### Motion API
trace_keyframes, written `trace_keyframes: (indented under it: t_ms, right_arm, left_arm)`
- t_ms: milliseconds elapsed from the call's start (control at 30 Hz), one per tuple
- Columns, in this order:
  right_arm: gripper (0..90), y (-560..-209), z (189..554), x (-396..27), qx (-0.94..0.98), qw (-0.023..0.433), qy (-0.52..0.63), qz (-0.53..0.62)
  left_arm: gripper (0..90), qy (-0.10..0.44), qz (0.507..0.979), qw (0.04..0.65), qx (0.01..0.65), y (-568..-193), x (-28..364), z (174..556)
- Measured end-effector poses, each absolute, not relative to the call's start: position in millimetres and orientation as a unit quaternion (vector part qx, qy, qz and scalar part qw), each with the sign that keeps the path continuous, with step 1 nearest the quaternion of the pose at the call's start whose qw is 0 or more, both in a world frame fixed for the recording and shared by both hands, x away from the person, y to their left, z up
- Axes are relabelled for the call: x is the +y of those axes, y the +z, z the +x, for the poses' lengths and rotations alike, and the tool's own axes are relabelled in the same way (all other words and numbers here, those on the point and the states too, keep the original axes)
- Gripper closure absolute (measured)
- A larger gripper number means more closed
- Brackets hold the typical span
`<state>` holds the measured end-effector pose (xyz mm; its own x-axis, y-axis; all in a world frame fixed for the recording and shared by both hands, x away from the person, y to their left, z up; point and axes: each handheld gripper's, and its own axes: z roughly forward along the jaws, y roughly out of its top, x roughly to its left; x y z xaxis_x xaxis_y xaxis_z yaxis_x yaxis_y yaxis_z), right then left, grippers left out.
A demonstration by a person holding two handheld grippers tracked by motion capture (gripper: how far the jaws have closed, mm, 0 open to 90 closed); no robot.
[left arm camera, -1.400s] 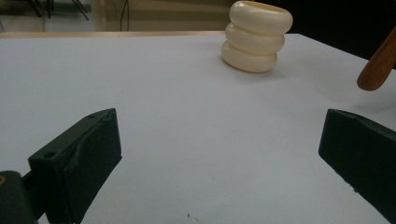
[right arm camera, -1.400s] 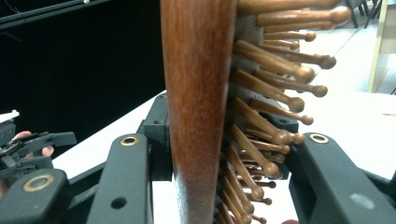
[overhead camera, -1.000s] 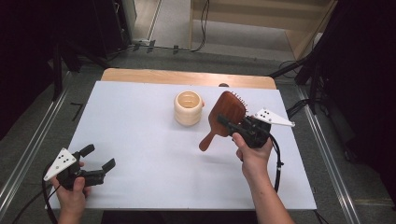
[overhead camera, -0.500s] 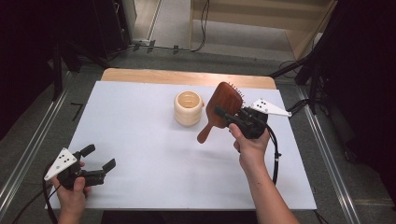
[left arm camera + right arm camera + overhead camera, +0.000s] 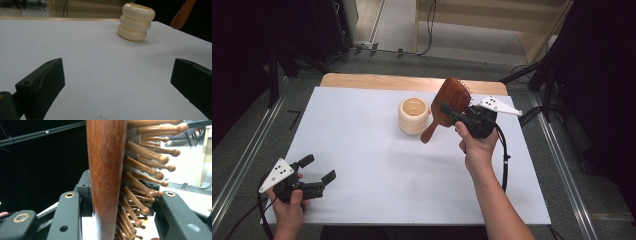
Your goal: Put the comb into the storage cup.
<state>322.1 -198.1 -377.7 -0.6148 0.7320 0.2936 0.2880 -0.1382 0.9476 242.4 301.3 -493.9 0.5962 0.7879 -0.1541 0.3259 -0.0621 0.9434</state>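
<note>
Carrying the wooden hairbrush [image 5: 453, 101], clamped in the right gripper [image 5: 451, 111] jaws, just beside the cream cup [image 5: 413, 115]; next, lowering handle-first into it; left gripper [image 5: 318, 174] jaws wide, idle.

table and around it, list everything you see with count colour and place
hairbrush: 1, reddish-brown wood with wooden pins, held above the table right of the holder
holder: 1, cream, ribbed, open top, standing mid-table toward the far edge
table: 1, white top, wooden strip along the far edge
cables: several, black, on the floor beyond the table
left gripper: 1, black, jaws open, near left corner
right gripper: 1, black, clamped on the hairbrush head
hands: 2, one on each gripper
</note>
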Motion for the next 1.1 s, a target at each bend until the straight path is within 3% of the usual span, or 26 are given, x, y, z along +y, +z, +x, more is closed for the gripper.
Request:
trace_keyframes:
  t_ms: [1100]
  right_arm:
    - [53.9, -354.8, 368.3, -194.9, 0.611, 0.200, 0.654, 0.399]
  left_arm:
    - [0.0, 0.212, 0.705, 0.546, 0.399, -494.3, 298.2, 242.9]
